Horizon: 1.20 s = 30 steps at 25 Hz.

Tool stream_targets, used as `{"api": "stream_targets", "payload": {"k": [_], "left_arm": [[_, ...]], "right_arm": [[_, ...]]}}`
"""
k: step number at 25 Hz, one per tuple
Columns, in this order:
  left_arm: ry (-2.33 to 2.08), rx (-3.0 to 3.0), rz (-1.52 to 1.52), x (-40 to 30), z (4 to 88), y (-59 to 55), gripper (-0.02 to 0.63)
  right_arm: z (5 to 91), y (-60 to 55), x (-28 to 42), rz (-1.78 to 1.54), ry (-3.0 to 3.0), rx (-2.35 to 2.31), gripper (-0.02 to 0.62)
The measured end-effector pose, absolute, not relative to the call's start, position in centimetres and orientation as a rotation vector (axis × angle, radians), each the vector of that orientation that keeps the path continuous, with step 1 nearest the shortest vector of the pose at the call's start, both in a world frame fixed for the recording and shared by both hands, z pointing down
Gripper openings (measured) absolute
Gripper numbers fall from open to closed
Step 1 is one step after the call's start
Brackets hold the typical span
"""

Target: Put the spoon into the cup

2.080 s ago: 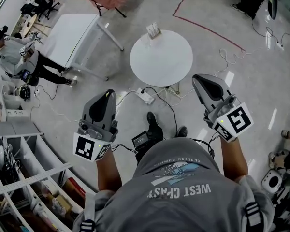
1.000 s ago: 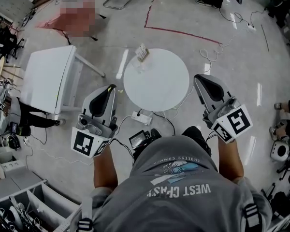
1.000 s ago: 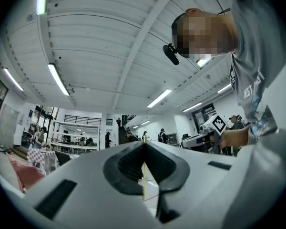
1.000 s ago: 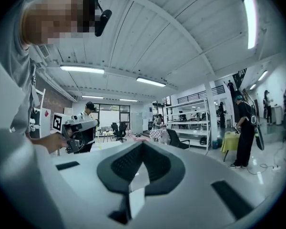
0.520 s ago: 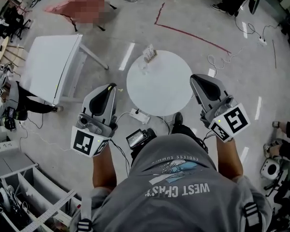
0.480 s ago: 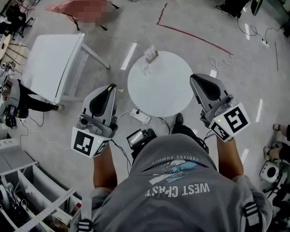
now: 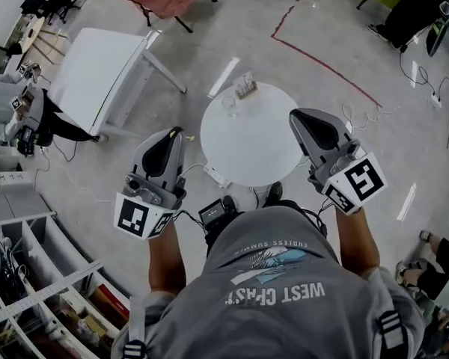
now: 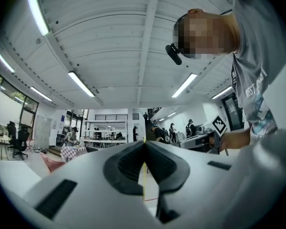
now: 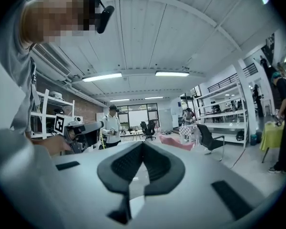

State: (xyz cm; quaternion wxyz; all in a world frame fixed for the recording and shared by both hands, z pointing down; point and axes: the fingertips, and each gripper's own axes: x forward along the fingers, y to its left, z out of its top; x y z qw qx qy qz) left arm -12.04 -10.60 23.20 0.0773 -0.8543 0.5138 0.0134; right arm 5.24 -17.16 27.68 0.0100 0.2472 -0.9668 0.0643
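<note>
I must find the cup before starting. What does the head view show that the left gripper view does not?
Only the head view: the round white table, with a small clear cup and a small holder near its far edge. Only the left gripper view: the white ribbed ceiling, and the left gripper with jaws together, empty. Both: the right gripper and the person's grey printed shirt.

round table (image 7: 247, 148) ahead | cup (image 7: 229, 105) on its far edge (holder (image 7: 245, 86) just behind) | rectangular table (image 7: 97, 73) left
</note>
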Motion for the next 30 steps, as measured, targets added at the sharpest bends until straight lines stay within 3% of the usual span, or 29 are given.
{"api": "stream_targets", "payload": {"k": [30], "left_arm": [[1.458,-2.711,0.052,-14.7,28.1,-16.6,0.003]], "right_arm": [[30.8,-18.3,3.7,0.294,-2.897,0.907,0.002]]}}
